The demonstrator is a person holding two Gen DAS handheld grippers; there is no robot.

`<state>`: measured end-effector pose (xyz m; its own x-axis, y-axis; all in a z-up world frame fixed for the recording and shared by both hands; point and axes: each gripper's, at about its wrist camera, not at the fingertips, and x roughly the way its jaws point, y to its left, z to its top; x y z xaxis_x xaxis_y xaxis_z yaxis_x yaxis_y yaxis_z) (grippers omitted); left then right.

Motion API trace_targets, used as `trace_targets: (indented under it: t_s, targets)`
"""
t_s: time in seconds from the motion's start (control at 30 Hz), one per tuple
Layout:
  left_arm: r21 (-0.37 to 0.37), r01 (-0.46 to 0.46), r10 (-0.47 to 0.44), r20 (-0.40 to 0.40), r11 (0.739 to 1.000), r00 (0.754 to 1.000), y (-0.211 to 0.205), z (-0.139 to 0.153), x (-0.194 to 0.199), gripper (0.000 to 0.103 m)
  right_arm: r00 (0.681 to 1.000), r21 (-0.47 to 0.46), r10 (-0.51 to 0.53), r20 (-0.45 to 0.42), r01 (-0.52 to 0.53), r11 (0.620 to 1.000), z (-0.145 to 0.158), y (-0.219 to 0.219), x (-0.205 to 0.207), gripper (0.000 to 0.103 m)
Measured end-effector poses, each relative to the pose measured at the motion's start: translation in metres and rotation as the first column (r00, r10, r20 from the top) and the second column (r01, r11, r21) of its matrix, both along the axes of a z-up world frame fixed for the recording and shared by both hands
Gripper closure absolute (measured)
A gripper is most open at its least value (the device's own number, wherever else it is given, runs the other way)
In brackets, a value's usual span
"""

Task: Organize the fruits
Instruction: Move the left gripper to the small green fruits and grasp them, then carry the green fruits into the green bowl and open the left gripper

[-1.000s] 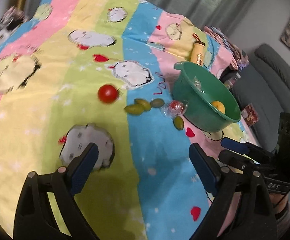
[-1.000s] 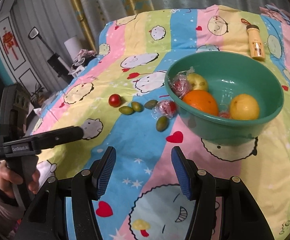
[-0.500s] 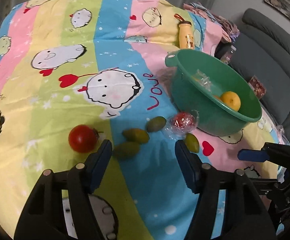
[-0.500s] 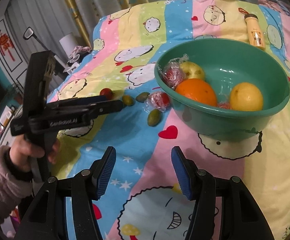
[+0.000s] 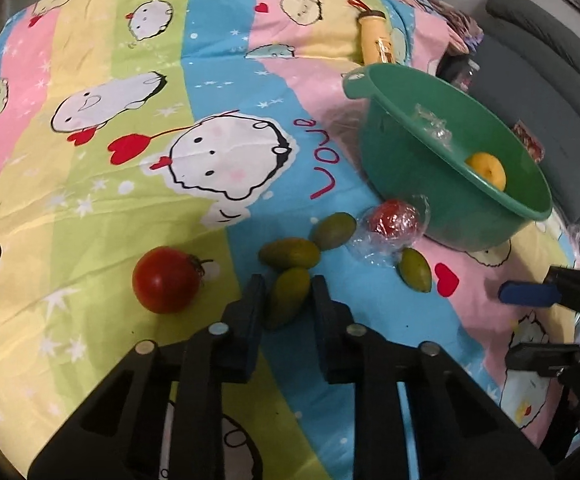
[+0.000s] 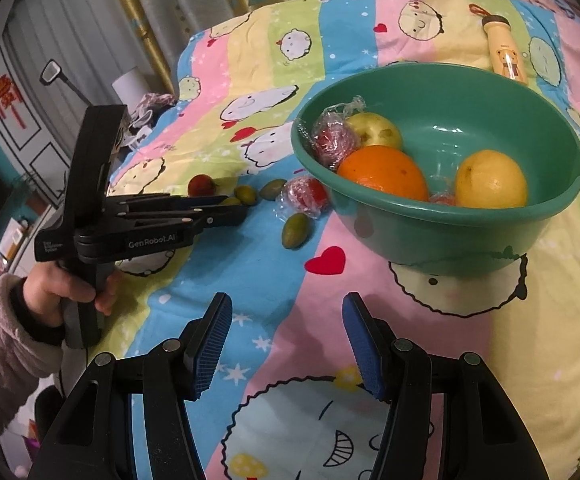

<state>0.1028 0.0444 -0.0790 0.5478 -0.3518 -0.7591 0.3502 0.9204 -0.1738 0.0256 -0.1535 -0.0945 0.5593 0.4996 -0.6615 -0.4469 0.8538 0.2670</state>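
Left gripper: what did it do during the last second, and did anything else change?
The left gripper came forward and down from well back to the green fruits, and its wide-open jaws narrowed around the nearest green fruit; a firm grip cannot be confirmed. The right gripper stayed open and empty, and the tomato and green bowl kept their places.

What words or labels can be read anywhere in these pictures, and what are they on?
"GenRobot.AI": white print on the side of the left gripper.
"Love": red script on the bedsheet.
Small white label at the left gripper's rear: too small to read.
Yellow bottle: bear picture, its print unreadable.
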Motion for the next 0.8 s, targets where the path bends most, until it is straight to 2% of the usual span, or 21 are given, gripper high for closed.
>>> trace_targets:
  t_s: [0.17, 0.33, 0.5, 0.8]
  targets:
    - [-0.049, -0.026, 0.026, -0.003, 0.998, 1.000, 0.005, 0.004, -0.008, 0.083, 1.000, -0.009, 0.021, 0.004, -0.021, 1.000, 0.002, 0.007, 0.000, 0.045]
    - [-0.169, -0.064, 0.064, -0.002, 0.984, 0.998, 0.017, 0.018, -0.028, 0.083, 0.999, -0.027, 0.040, 0.018, -0.040, 0.999, 0.003, 0.019, 0.001, 0.045]
    - [-0.264, -0.075, 0.083, 0.020, 0.962, 0.996, 0.023, 0.033, -0.053, 0.083, 1.000, -0.064, -0.006, 0.019, 0.008, 0.998, 0.001, 0.027, 0.014, 0.045]
    - [-0.326, -0.078, 0.091, 0.026, 0.942, 0.995, 0.033, 0.039, -0.079, 0.083, 0.998, -0.128, -0.063, 0.032, 0.067, 0.990, -0.004, 0.050, 0.039, 0.045]
